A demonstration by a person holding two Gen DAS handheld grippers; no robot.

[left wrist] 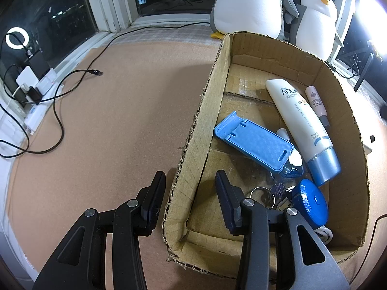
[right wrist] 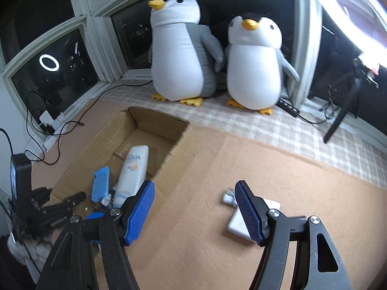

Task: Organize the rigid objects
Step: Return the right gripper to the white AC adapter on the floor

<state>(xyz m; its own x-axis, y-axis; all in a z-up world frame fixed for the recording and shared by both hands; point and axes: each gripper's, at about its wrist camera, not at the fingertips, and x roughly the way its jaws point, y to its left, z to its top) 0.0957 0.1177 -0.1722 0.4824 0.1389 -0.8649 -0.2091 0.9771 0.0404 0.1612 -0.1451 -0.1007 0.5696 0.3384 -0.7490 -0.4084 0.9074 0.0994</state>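
Observation:
A cardboard box (left wrist: 212, 77) sits on the tan mat and holds a white sunscreen tube (left wrist: 300, 120), a blue phone stand (left wrist: 254, 142), a pink tube (left wrist: 316, 101), a blue round tape measure (left wrist: 310, 200) and keys (left wrist: 268, 193). My left gripper (left wrist: 191, 181) is open and empty, its jaws straddling the box's left wall. My right gripper (right wrist: 194, 193) is open and empty above the mat, right of the box (right wrist: 174, 149). A white flat object (right wrist: 241, 222) lies on the mat behind its right finger. The tube (right wrist: 133, 169) and stand (right wrist: 100, 186) also show in the right wrist view.
Two plush penguins (right wrist: 183, 48) stand on the checked sill by the window. A black cable (left wrist: 79, 72) and a power strip with chargers (left wrist: 31, 89) lie at the mat's left edge. A tripod leg (right wrist: 338, 120) stands at the right.

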